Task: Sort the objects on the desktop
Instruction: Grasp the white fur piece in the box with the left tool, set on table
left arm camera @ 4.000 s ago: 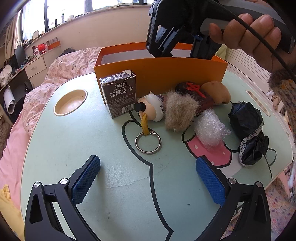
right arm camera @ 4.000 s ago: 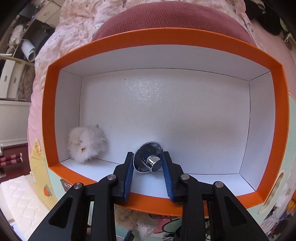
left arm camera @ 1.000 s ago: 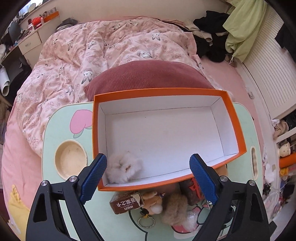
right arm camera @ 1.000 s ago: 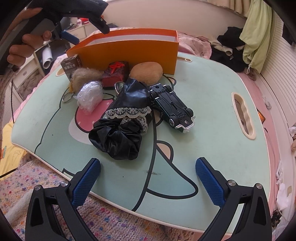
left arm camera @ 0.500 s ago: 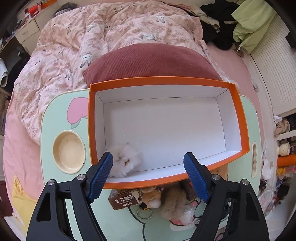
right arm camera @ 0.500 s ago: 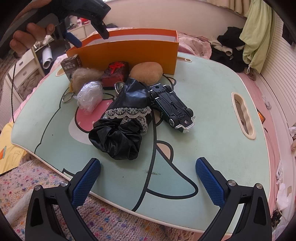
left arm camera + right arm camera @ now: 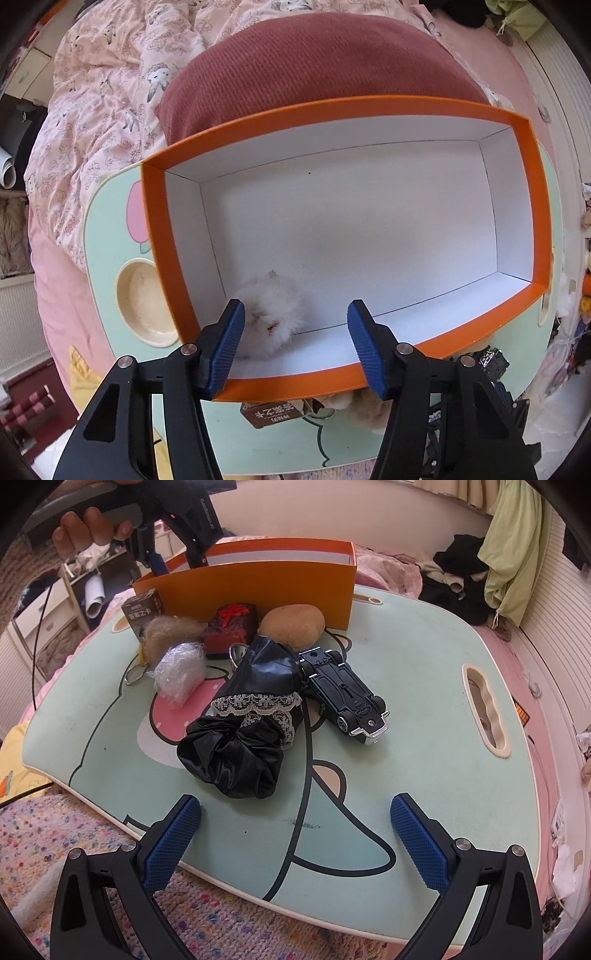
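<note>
**Left tool over the box, nothing in it; right tool idle at the surface edge**

Your left tool (image 7: 295, 347) points straight down over the orange box (image 7: 406, 107). Its jaws have just been closing, yet they stand apart with nothing between them. The white fluffy pompom (image 7: 273, 317) lies on the box floor in the near left corner, just beside the left pad. I judge you are between items.

Your right tool (image 7: 295, 843) is spread wide and empty near the surface (image 7: 424, 657).

Unsorted items remain outside the box:
- glossy black lace-trimmed cloth (image 7: 243, 734), soft and crumpled
- upturned toy car (image 7: 343, 694), hard
- crinkled plastic wrap (image 7: 181, 672)

The next move calls for choosing one and pinching it.
</note>
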